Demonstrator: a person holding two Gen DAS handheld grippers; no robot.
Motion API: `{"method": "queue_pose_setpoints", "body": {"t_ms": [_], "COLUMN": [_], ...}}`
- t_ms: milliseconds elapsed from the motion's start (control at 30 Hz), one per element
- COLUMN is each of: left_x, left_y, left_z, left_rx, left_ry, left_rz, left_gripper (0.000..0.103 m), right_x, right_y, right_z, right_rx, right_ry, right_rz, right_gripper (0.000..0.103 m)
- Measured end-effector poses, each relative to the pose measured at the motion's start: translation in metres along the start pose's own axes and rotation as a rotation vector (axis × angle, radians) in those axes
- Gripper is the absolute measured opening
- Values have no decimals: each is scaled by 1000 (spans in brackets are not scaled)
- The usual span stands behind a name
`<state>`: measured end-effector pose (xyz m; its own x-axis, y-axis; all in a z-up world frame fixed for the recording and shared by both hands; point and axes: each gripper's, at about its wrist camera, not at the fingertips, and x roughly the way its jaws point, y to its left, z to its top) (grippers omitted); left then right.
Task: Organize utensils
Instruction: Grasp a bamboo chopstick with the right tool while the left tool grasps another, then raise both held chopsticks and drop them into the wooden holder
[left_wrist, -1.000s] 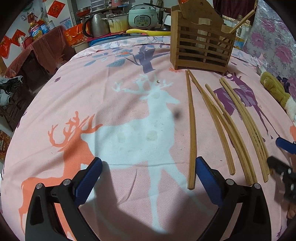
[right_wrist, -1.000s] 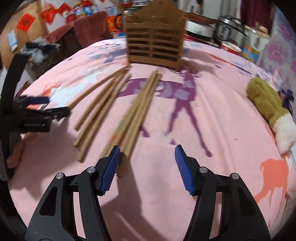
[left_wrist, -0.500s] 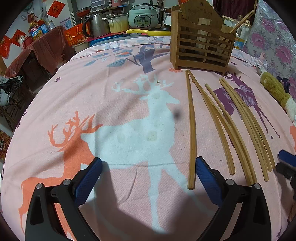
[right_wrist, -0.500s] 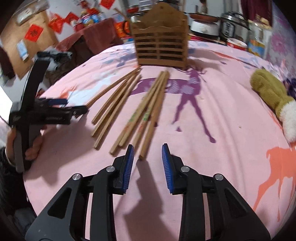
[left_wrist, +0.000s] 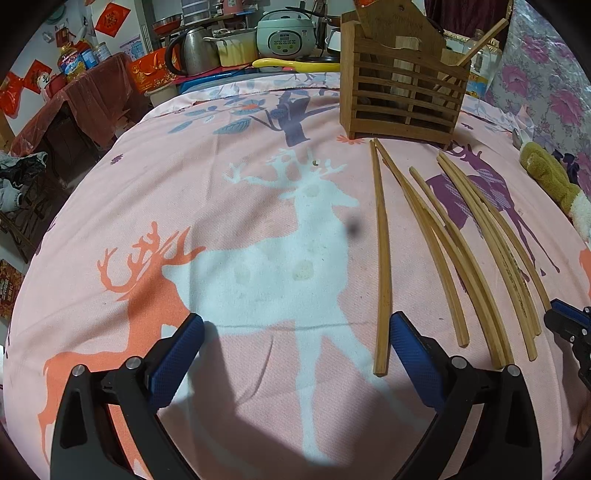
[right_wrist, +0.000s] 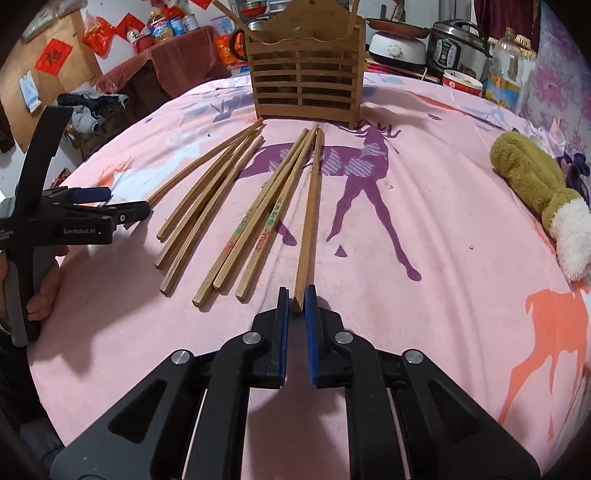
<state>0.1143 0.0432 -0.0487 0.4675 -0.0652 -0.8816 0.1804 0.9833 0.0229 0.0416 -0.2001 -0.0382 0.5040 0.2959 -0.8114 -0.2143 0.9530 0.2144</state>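
In the left wrist view the right claw (left_wrist: 569, 325) is cut off by the frame's right edge, so its grip cannot be read there. The slats of the wooden utensil holder (right_wrist: 304, 79) hide most of what stands inside. The printed characters on the chopsticks (right_wrist: 258, 225) are too small to read. The plush toy (right_wrist: 535, 195) runs off the right edge.
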Motion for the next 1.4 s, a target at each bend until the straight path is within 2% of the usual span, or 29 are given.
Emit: {"method": "queue_pose_setpoints", "body": {"t_ms": [67,133,233,300,367,500,600,733,767,867,900,933,967,1000,1033,1067,1100,1167,1200,1267,1400], "left_x": [-3,-7,-11,-13,-15,-17,-23,-41,-42,-37,-35,-34,-34,-31,-27,-21,-15,-13,-13,-14,-27], "left_y": [-5,-15,-25,-26,-29,-31,-26,-20,-20,-19,-18,-19,-20,-23,-28,-31,-34,-35,-33,-31,-29], "left_z": [-1,-4,-7,-9,-10,-11,-10,-7,-8,-6,-5,-5,-7,-8,-8,-9,-10,-10,-11,-11,-12], "left_rx": [28,77,120,127,138,136,103,76,73,56,54,54,58,68,92,111,126,131,128,117,113], "left_ry": [-9,-24,-48,-52,-59,-68,-96,-192,-197,-161,-152,-148,-146,-141,-127,-103,-73,-65,-63,-69,-133], "left_rz": [-12,-24,-33,-81,-100,-134,-146,-148,-152,-190,-198,-196,-188,-171,-137,-120,-118,-124,-137,-157,-153], "left_gripper": [97,92,72,50,40,7,6,6,6,7,17,29,59,68,68,67,53,38,22,6,6], "right_x": [0,-2,-8,-12,-15,-21,-28,-35,-34,-30,-29,-27,-24,-22,-18,-13,-8,5,4,3,-11], "right_y": [-2,-3,-6,-9,-10,-15,-19,-22,-21,-18,-17,-16,-14,-13,-11,-10,-8,-5,-6,-9,-10], "right_z": [0,1,1,2,3,5,6,7,7,6,6,6,6,5,5,5,5,6,6,5,4], "right_rx": [14,19,34,46,54,76,97,106,102,86,82,76,69,62,54,47,40,25,30,48,55], "right_ry": [-3,-15,-48,-71,-85,-121,-156,-194,-187,-166,-158,-148,-137,-126,-107,-86,-64,-4,-9,-9,-79], "right_rz": [7,-3,-19,-20,-23,-29,-32,-23,-12,-3,-1,-4,-13,-21,-28,-33,-39,-43,-39,-15,-41], "right_gripper": [7,7,7,7,7,7,7,7,7,18,27,30,33,33,33,33,33,31,22,7,7]}}
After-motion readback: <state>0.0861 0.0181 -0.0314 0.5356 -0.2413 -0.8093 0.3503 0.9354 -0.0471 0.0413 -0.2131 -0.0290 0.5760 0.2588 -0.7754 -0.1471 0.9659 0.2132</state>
